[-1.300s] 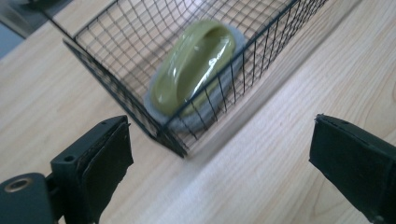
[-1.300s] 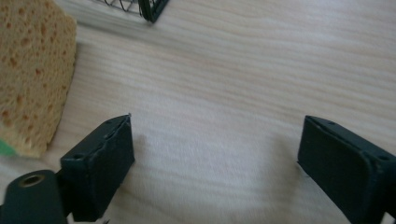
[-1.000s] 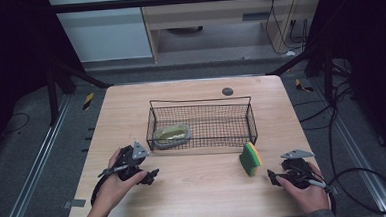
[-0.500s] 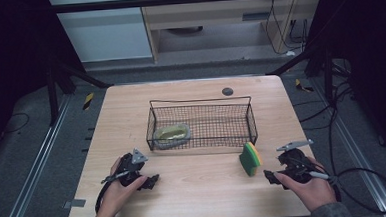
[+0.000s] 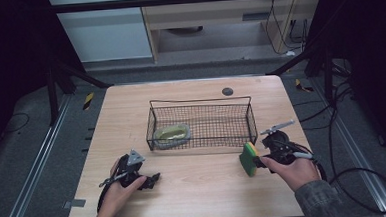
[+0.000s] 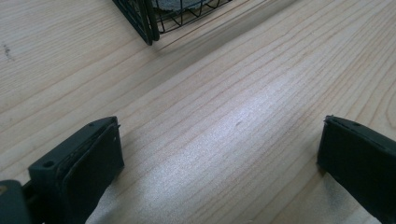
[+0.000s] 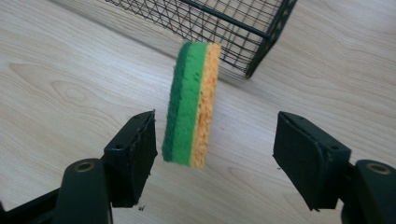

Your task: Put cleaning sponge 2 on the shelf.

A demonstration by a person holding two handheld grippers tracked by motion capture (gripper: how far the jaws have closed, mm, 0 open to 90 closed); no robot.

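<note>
- Right now the right gripper [image 5: 258,161] sits at the table's [image 5: 200,198] near right, its jaws on either side of the sponge [image 5: 248,158].
- Its jaws have just been closing, with the sponge between them; in the right gripper view a gap shows on each side of the sponge [image 7: 192,103], wide on the orange side and narrow on the green, so neither pad presses it.
- Sponge: green and orange, standing on edge on the table, just off the basket's [image 5: 200,102] front right corner and outside it.
- Left gripper [image 5: 152,179]: low over the table's near left, jaws spread wide, having just been opening, with bare wood [image 6: 219,116] between them.
- Basket: black wire, mid-table, with a greenish thing [image 5: 171,133] lying in its left end.
- Behind the basket, a small dark disc [image 5: 227,91] lies on the table.
</note>
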